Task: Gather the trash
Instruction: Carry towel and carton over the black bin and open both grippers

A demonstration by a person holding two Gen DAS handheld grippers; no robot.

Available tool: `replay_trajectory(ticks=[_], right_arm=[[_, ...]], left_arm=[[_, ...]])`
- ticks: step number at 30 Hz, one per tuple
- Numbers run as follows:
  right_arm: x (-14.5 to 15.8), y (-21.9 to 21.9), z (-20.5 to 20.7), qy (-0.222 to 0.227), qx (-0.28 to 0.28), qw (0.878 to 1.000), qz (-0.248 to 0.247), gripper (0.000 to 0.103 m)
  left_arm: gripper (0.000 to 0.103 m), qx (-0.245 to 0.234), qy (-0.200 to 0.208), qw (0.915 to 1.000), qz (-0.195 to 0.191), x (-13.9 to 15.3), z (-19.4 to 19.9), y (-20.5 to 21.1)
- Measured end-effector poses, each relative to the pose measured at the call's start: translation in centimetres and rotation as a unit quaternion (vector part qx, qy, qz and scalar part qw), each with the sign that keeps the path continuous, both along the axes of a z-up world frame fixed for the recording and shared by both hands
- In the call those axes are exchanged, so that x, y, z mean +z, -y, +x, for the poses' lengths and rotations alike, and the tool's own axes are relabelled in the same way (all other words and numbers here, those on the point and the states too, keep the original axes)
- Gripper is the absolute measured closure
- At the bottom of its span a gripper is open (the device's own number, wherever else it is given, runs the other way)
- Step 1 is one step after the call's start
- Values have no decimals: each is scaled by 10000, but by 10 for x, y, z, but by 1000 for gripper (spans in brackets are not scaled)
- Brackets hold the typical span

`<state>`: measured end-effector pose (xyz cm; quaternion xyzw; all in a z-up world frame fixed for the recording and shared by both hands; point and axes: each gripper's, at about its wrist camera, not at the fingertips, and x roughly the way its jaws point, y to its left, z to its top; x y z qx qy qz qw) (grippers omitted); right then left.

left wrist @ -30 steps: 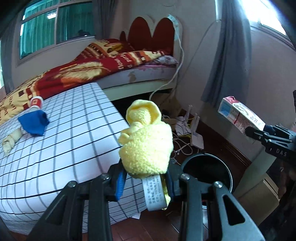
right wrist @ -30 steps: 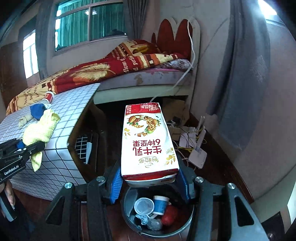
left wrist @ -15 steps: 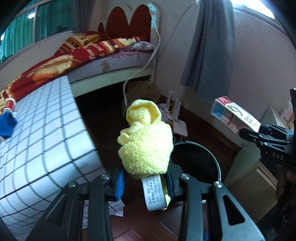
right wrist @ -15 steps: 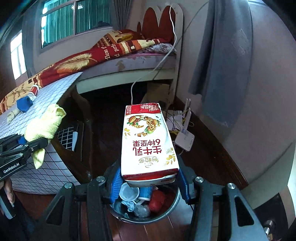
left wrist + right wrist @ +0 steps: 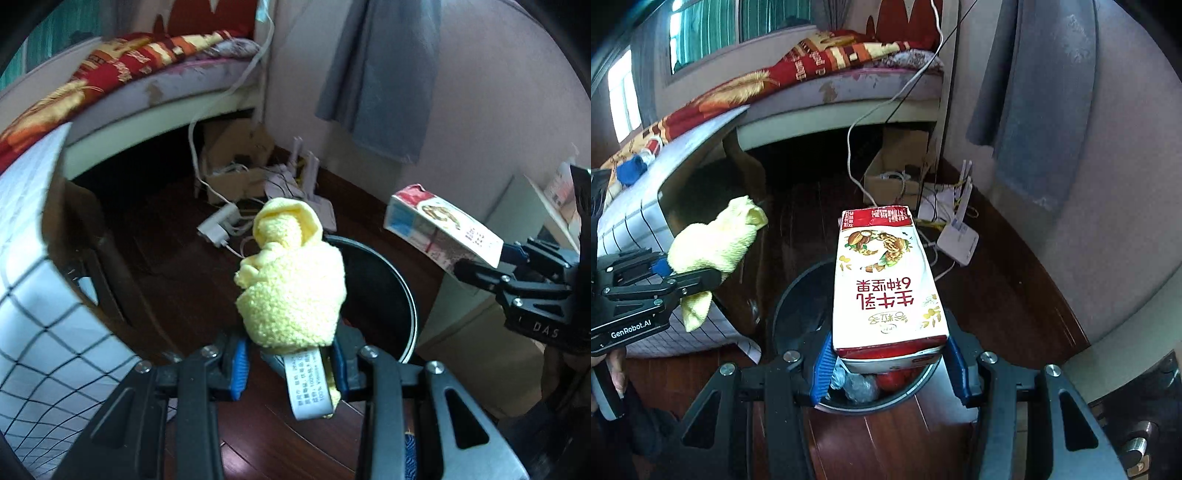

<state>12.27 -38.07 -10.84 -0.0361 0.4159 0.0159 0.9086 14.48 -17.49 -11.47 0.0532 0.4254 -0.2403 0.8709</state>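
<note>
Dark wooden floor (image 5: 1015, 280) lies open between the grid-patterned tabletop (image 5: 33, 325) edge and the wall, with the round black bin (image 5: 798, 295) there. Crumpled wrappers and something red fill the bin. The left gripper (image 5: 291, 363) fingers are clamped on a fuzzy yellow cloth (image 5: 291, 284); the right gripper (image 5: 888, 363) fingers grip a boxy milk carton (image 5: 886, 280) above the bin's rim.

Dim room, daylight from window (image 5: 701, 40) at upper left of the right wrist view. Left wrist view motion-blurred. Strong fisheye bending, black vignette corners; floor (image 5: 997, 295) dark, shadowy.
</note>
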Motion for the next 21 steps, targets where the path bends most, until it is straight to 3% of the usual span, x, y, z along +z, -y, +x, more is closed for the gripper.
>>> replay_trajectory(ticks=[17, 19, 21], right_arm=[[-50, 2, 21, -571, 339, 9978, 23, 49], [-56, 0, 26, -670, 455, 9967, 61, 48], [-63, 0, 30, -648, 371, 9971, -157, 18]], left_arm=[[64, -327, -623, 9975, 69, -38, 22, 29], [55, -435, -790, 9959, 65, -45, 25, 32], [14, -194, -770, 9965, 270, -51, 28, 31]])
